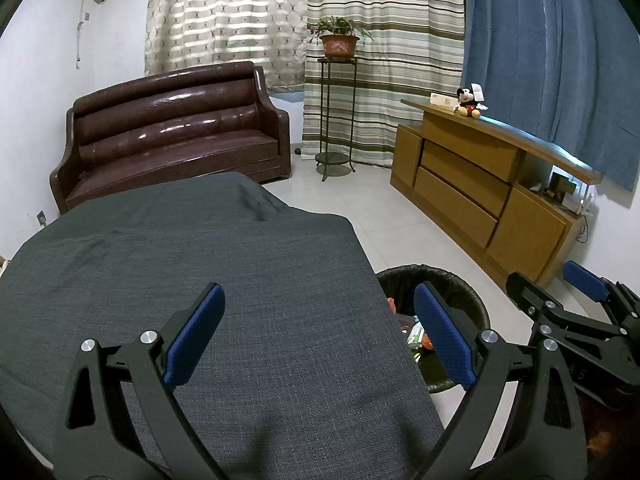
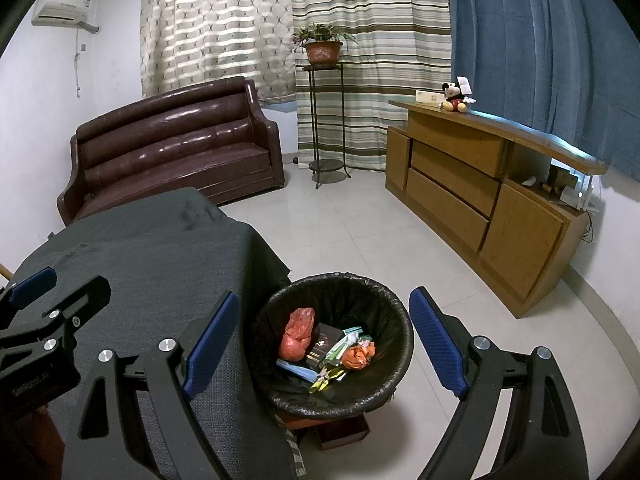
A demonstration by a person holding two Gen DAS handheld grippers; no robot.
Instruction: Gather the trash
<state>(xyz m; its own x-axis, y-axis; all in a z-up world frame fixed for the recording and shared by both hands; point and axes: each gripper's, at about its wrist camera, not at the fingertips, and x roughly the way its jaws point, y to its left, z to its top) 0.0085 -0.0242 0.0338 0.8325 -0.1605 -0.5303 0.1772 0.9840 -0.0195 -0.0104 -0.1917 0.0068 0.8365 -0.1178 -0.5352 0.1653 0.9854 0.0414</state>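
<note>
Room: white walls, pale tiled floor (image 2: 360, 220), 3 curtains along the back; the fisheye rim cuts off every corner.
Table: a table (image 1: 200, 248) under dark grey cloth fills the near left of both views; its legs and near edge are hidden.
Sofa: brown sofa (image 1: 172, 128) behind the table, its lower front hidden by the cloth.
Cabinet: wooden cabinet (image 2: 460, 184) on the right; small items in its open shelf are too small to tell.
Bin: black-lined bin (image 2: 384, 300) on the floor just beside the table's right edge; in the left view most of it is hidden behind the table and a claw finger, and its foot is hard to make out.
Trash: lies inside the bin: a red bag (image 2: 298, 334), a dark box (image 2: 322, 346), an orange wrapper (image 2: 360, 354), a blue strip and greenish scraps, partly overlapping.
Left claw: left claw (image 1: 318, 334) spread wide above the cloth, nothing between its blue pads; its base is cut off.
Right claw: right claw (image 2: 324, 338) spread wide above the bin, pinching nothing; only its tip shows in the left view.
Plant: potted plant (image 2: 322, 46) on a thin stand.
Toy: plush mouse (image 2: 454, 98) on the cabinet top.
</note>
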